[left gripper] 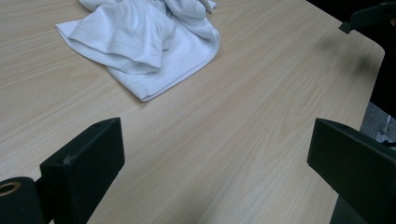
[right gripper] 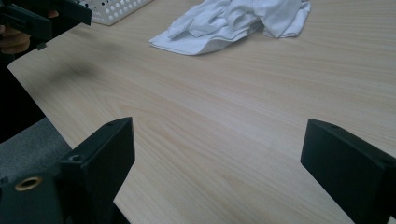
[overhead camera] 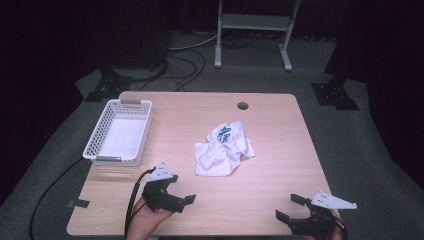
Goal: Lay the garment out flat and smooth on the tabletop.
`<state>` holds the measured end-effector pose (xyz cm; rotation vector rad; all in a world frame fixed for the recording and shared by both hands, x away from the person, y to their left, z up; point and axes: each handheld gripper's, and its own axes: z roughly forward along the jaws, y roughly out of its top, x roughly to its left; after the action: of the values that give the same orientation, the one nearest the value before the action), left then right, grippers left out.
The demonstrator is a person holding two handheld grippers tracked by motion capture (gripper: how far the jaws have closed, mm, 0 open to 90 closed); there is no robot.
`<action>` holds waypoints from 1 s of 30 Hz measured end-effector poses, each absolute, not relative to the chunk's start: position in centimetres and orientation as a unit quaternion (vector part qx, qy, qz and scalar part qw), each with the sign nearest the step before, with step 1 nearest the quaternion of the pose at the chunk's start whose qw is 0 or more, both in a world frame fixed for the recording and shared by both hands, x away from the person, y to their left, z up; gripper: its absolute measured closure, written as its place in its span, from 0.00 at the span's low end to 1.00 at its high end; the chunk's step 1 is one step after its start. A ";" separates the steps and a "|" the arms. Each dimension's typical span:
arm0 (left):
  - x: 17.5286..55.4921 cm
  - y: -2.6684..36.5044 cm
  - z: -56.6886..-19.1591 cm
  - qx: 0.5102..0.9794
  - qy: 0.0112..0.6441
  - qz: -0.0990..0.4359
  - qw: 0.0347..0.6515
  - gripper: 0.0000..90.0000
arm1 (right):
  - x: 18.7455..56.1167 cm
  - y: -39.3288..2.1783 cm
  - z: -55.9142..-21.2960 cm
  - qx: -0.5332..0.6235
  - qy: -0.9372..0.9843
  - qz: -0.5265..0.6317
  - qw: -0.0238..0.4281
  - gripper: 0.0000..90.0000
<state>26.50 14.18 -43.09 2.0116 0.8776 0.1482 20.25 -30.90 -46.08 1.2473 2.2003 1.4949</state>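
White shirt's point(overhead camera: 223, 149) print illegible

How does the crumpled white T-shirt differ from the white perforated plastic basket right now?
The crumpled white T-shirt lies in a soft, irregular heap near the table's middle; the white perforated plastic basket is rigid and rectangular and stands upright by the left edge. The T-shirt bears a dark teal print, whereas the basket is plain. Both are white and rest on the light wooden table.

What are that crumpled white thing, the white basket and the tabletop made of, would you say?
The white garment looks like soft matte cotton knit: it lies in limp folds, with stitched hems and a teal print. The basket seems moulded plastic, going by its stiff walls of even holes. The table shows pale wood grain with a smooth finish, possibly laminate rather than solid wood.
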 end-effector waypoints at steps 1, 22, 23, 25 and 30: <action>26.5 14.2 -43.1 0.815 0.356 0.060 0.453 0.03 | 20.3 -30.8 -46.0 0.422 0.745 0.506 0.101 0.11; 26.6 14.3 -43.1 0.815 0.350 0.056 0.458 0.03 | 22.8 -27.9 -44.0 0.405 0.772 0.484 0.077 0.11; 26.6 14.3 -43.1 0.815 0.350 0.056 0.458 0.03 | 23.1 -27.7 -43.9 0.404 0.774 0.482 0.075 0.11; 26.6 14.4 -43.1 0.815 0.352 0.056 0.457 0.03 | 23.5 -27.4 -43.8 0.402 0.775 0.482 0.073 0.11; 26.7 14.6 -43.3 0.814 0.354 0.055 0.457 0.03 | 25.0 -26.5 -43.1 0.395 0.780 0.479 0.068 0.11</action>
<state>26.75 14.59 -43.33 2.0065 0.8729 0.1359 24.96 -26.49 -43.06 1.1907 2.3505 1.4439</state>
